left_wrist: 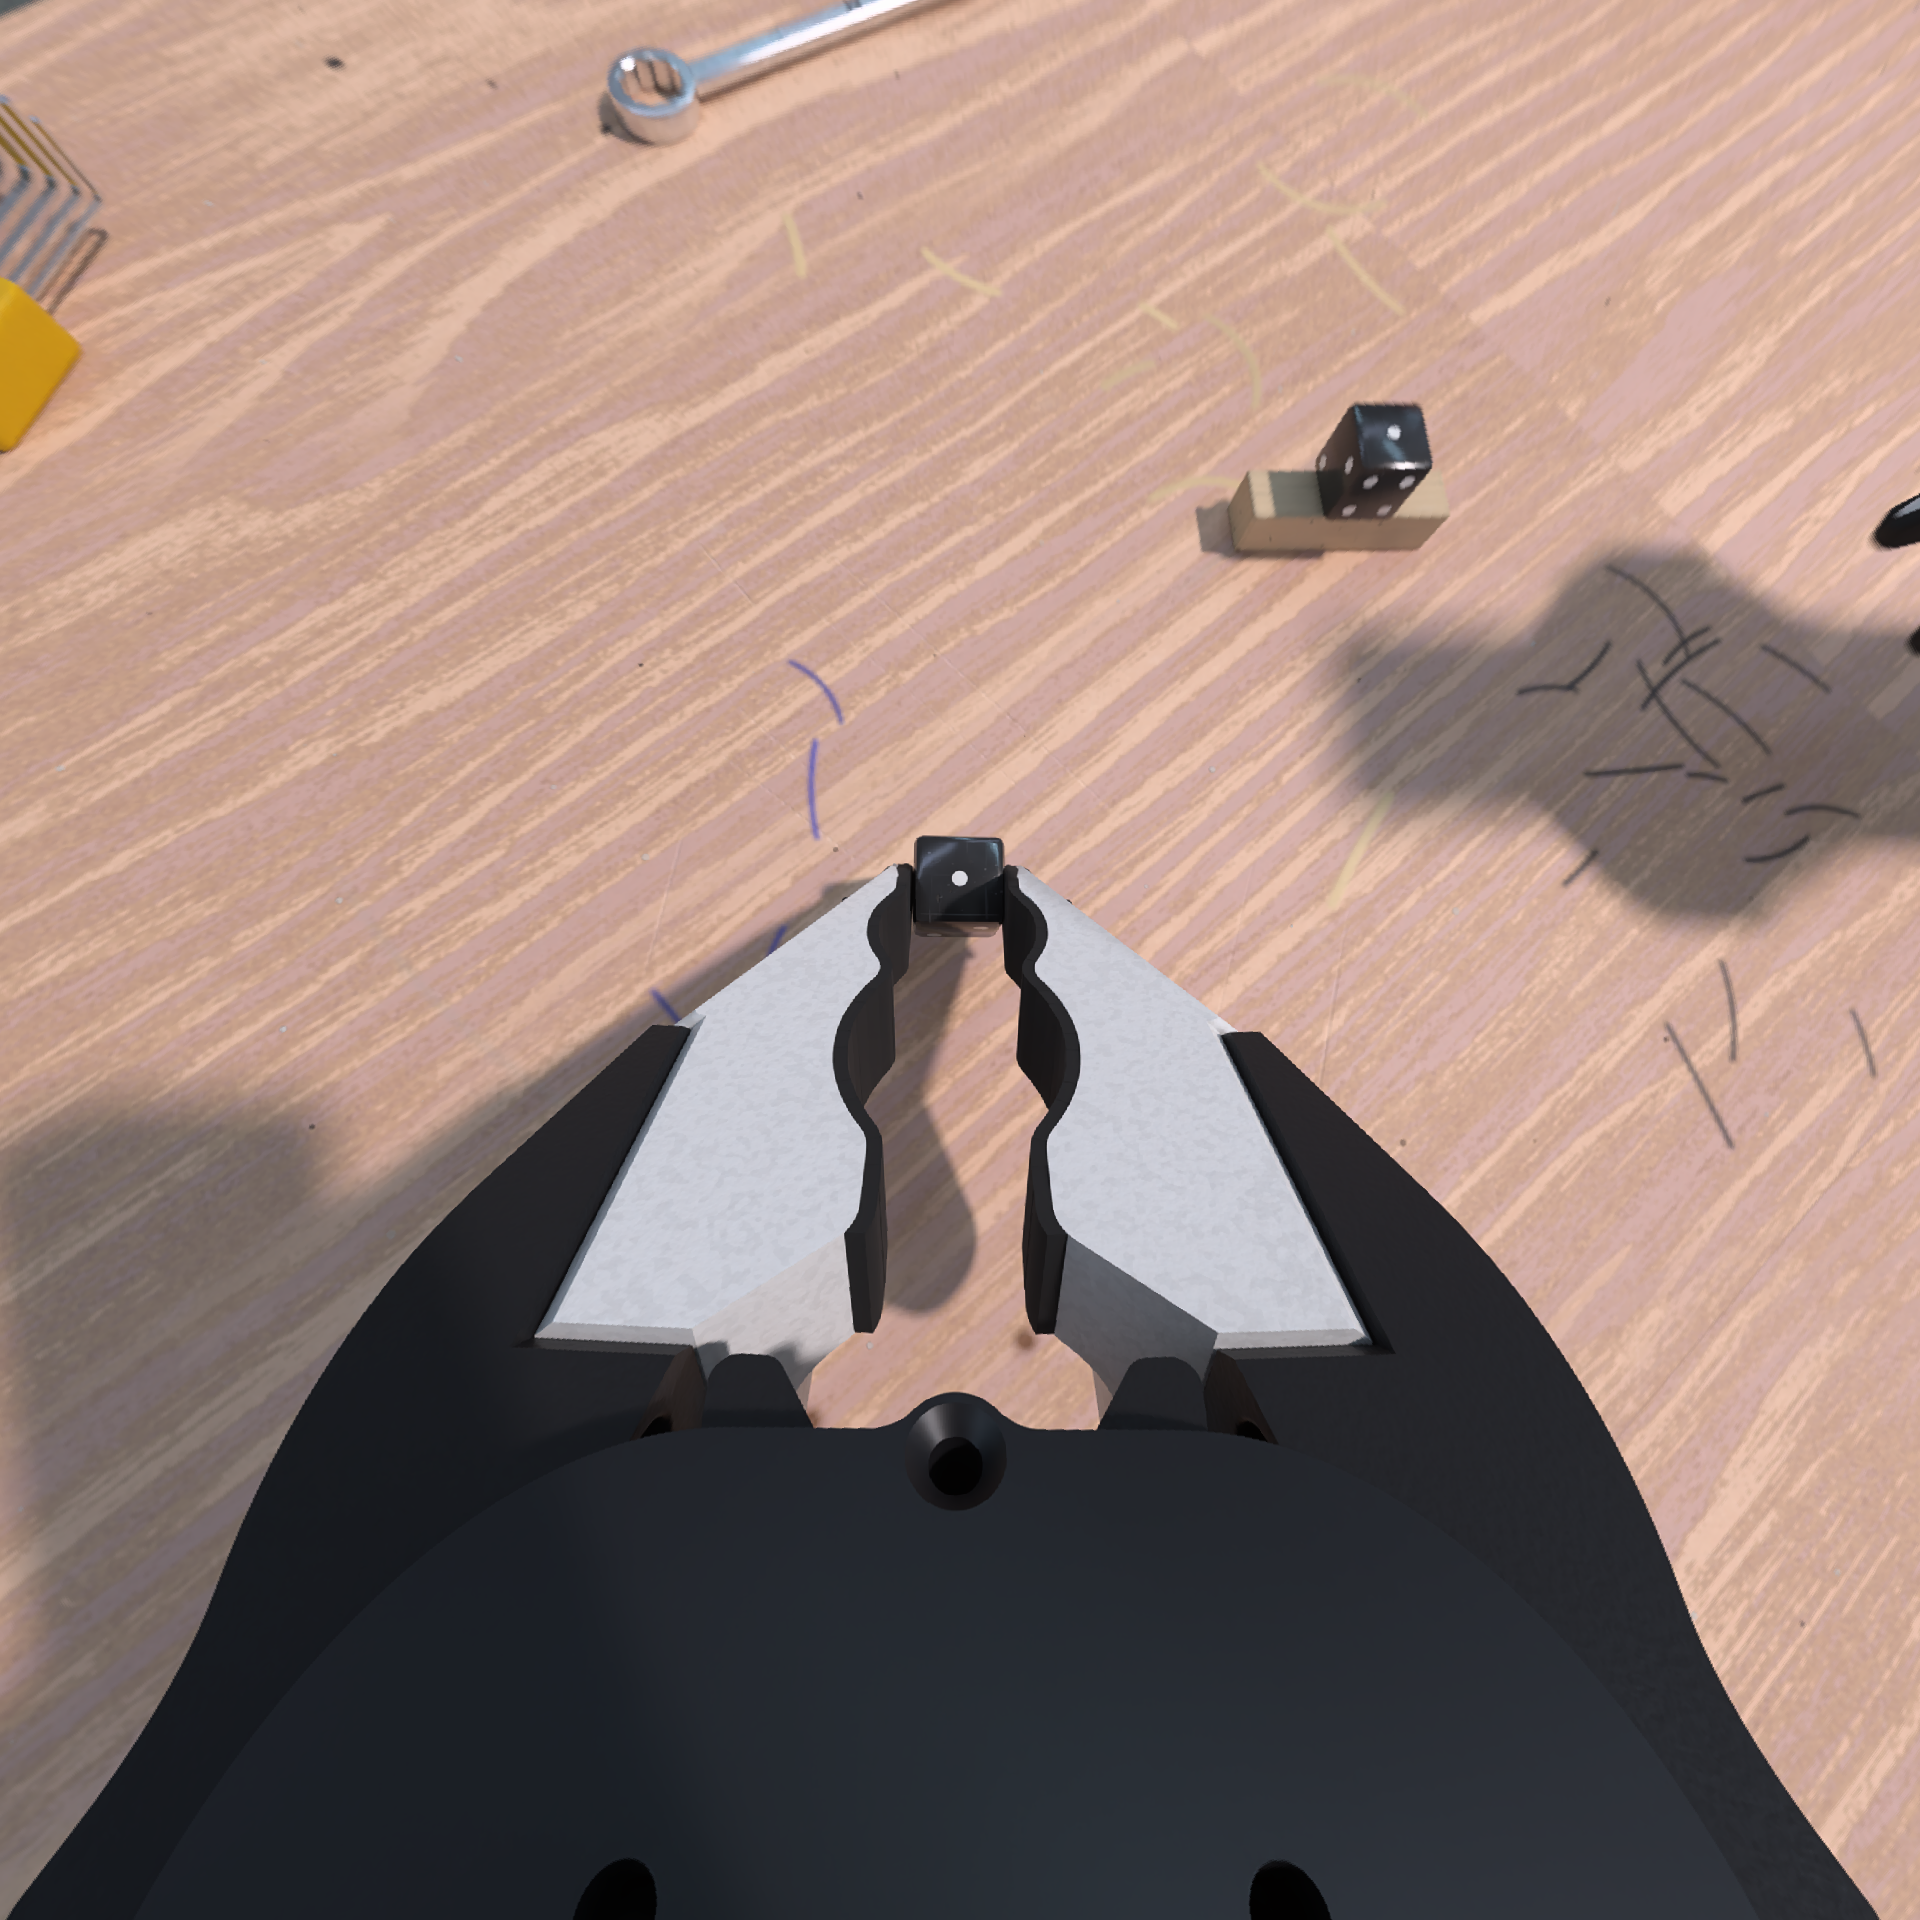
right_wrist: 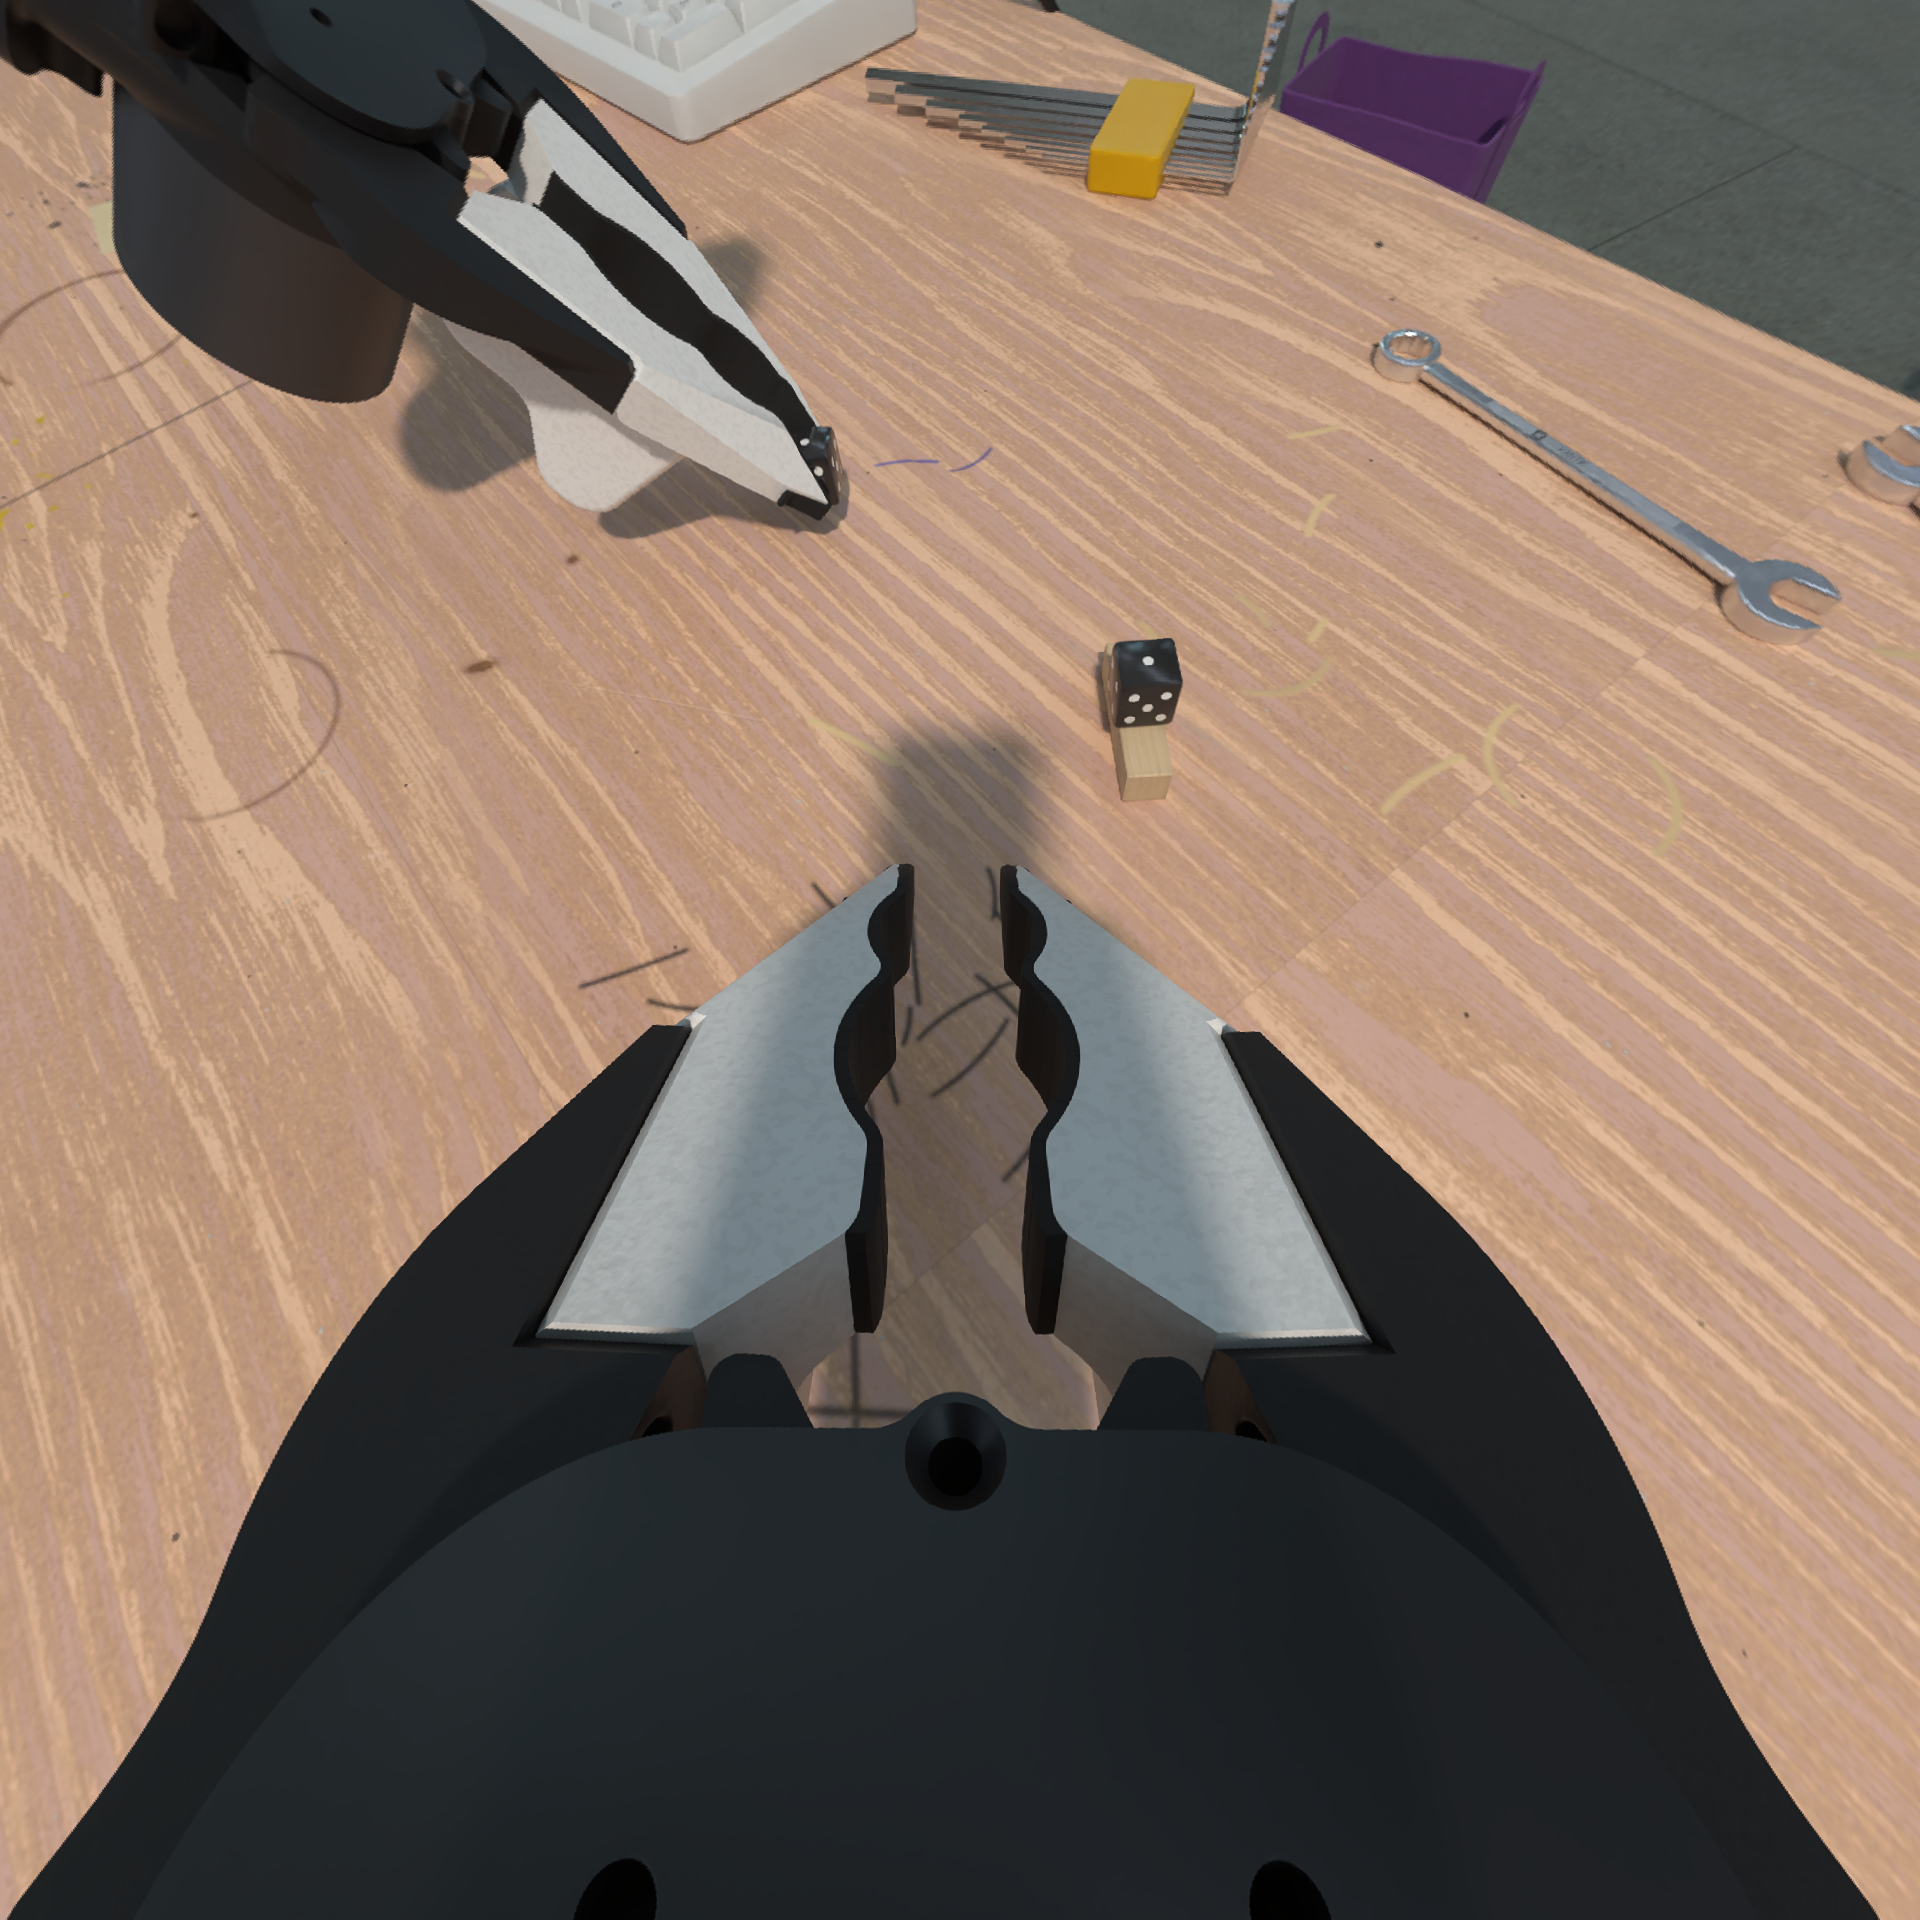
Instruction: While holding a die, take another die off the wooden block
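Observation:
My left gripper (left_wrist: 958, 894) is shut on a black die (left_wrist: 958, 881) at its fingertips, close over the table. It also shows in the right wrist view (right_wrist: 816, 473) at the upper left, with the die (right_wrist: 821, 457) in its tips. A second black die (left_wrist: 1374, 459) stands on one end of a small wooden block (left_wrist: 1276, 511) to the far right of it. In the right wrist view this die (right_wrist: 1145, 681) and the block (right_wrist: 1145, 767) lie ahead, slightly right. My right gripper (right_wrist: 956, 894) is open and empty, short of the block.
A silver wrench (right_wrist: 1600, 480) lies at the right, its ring end in the left wrist view (left_wrist: 652, 94). A hex key set with a yellow holder (right_wrist: 1138, 135), a white keyboard (right_wrist: 717, 62) and a purple bin (right_wrist: 1403, 104) stand at the back. The table edge runs along the upper right.

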